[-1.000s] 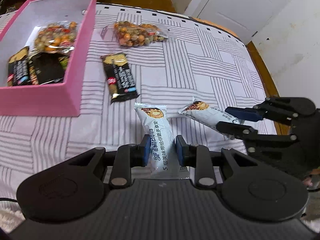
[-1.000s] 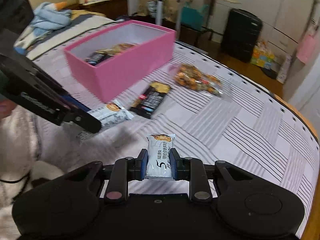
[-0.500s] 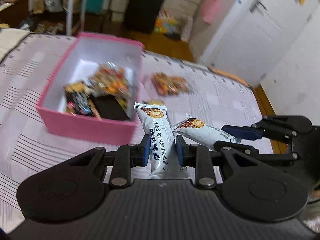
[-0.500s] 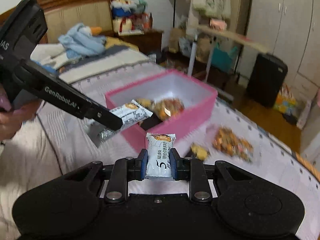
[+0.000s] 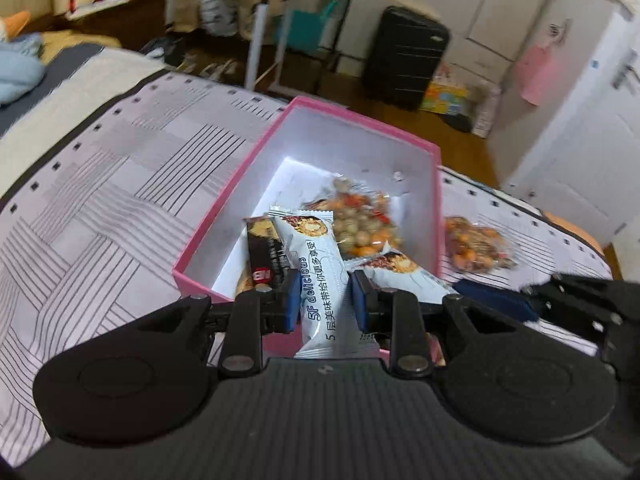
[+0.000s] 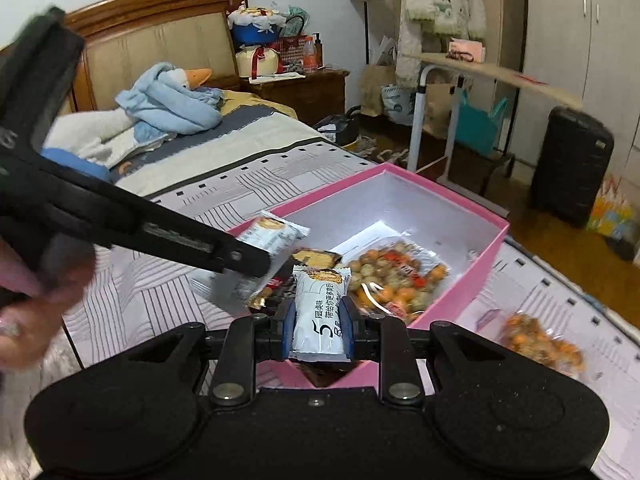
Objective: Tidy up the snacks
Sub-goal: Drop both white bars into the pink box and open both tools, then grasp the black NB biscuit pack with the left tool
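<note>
My left gripper (image 5: 326, 300) is shut on a white wafer packet (image 5: 320, 276) and holds it upright over the near end of the pink box (image 5: 360, 122). My right gripper (image 6: 318, 328) is shut on a second white wafer packet (image 6: 320, 308) over the same end. In the right wrist view the left gripper (image 6: 256, 260) comes in from the left with its packet (image 6: 272, 236). Inside the box lie a clear bag of mixed nuts (image 5: 360, 228) and a black snack packet (image 5: 264, 256). Another nut bag (image 5: 476, 248) lies on the bed, right of the box.
The box sits on a striped bedspread (image 5: 100, 200). A hand (image 6: 24, 300) grips the left tool. A blue plush (image 6: 172, 96) lies by the headboard. Beyond the bed edge stand a black suitcase (image 6: 572, 160) and a small side table (image 6: 480, 76).
Both grippers have lifted their wafer packets off the bedspread and carried them over the pink box. The black packet and nut bag on the bed have slid out to the right.
</note>
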